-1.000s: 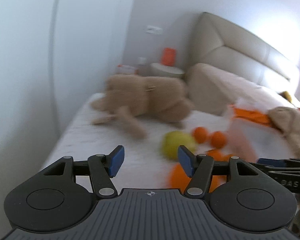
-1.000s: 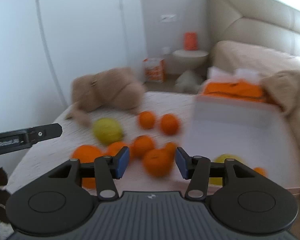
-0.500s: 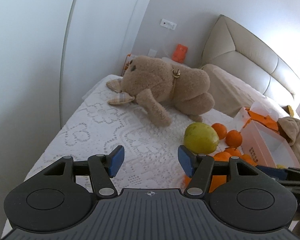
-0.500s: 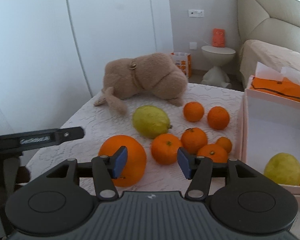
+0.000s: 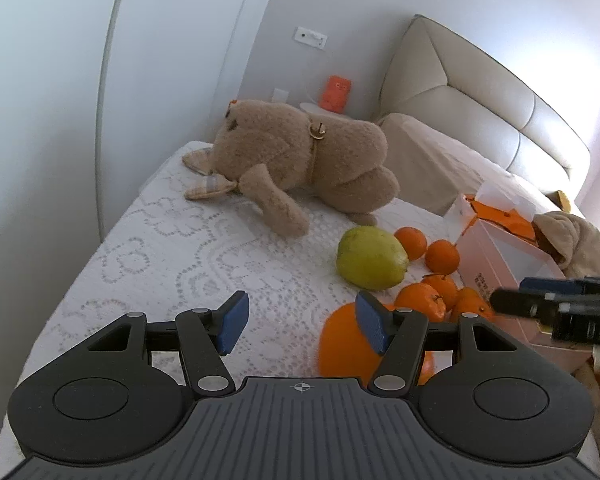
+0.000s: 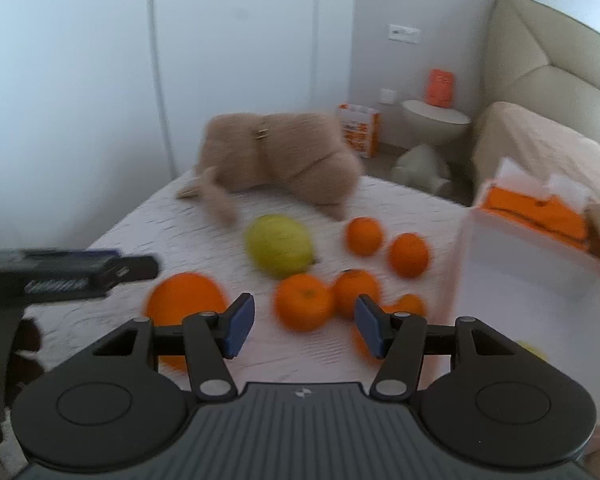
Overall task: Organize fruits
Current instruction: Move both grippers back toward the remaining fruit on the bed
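Fruit loose on the white lace bedspread: yellow-green citrus, big orange, small mandarins clustered beside the white box, likely the sorting target; one yellow fruit already inside, low corner; right gripper spread wide, empty, lined up on a mandarin; left gripper also agape, empty; plush toy behind.

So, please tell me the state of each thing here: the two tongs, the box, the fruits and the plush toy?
Left tongs: open, holding nothing.
Right tongs: open, holding nothing.
White box: open, a yellow-green fruit inside.
Large orange: loose on the bed.
Big yellow-green fruit: loose on the bed.
Small oranges: loose beside the box.
Plush toy: lying down.
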